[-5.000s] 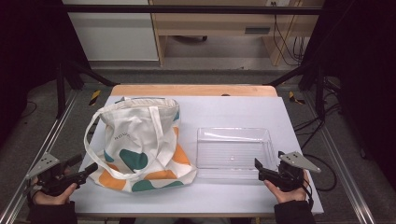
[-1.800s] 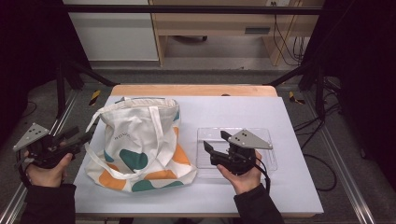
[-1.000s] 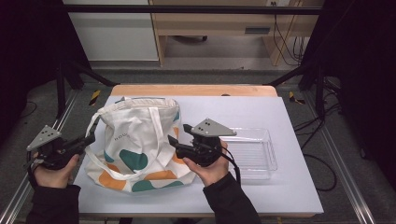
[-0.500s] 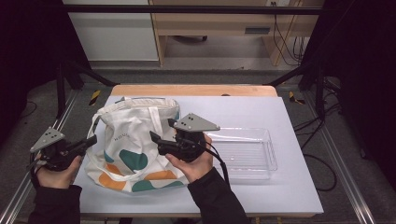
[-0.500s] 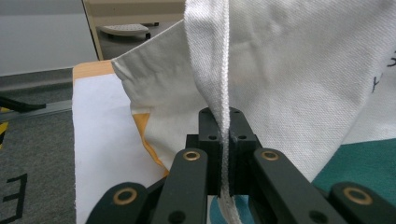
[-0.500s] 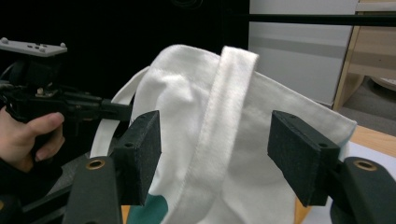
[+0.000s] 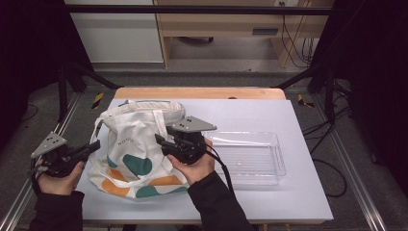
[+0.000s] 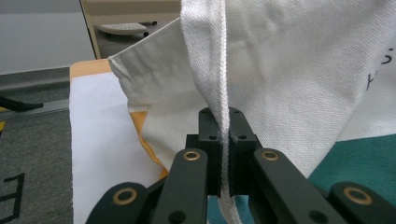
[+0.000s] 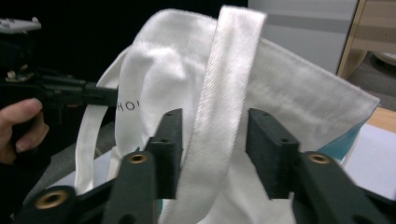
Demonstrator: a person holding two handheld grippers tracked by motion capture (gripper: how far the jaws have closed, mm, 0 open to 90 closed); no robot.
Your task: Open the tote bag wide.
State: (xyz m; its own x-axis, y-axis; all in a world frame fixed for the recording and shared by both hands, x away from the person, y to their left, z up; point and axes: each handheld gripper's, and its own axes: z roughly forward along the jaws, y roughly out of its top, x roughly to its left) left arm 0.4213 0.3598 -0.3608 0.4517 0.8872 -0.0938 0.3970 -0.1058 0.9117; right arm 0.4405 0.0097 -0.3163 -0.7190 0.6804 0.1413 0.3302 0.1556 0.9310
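High view: tote bag (image 7: 137, 149) lies on the left half of the table (image 7: 288, 202), clear tray (image 7: 248, 156) just to its right.

Left gripper view — left gripper (image 8: 223, 140) clamped tight on a bag strap (image 8: 219, 84).

Right gripper view — right gripper (image 9: 212, 140) has just been closing; the other handle strap (image 9: 224, 93) hangs between its jaws, gaps on both sides, not pinched.

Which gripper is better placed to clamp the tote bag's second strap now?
Right. The right gripper has that strap between its jaws, which have just been closing; the left gripper is already shut on the other strap.
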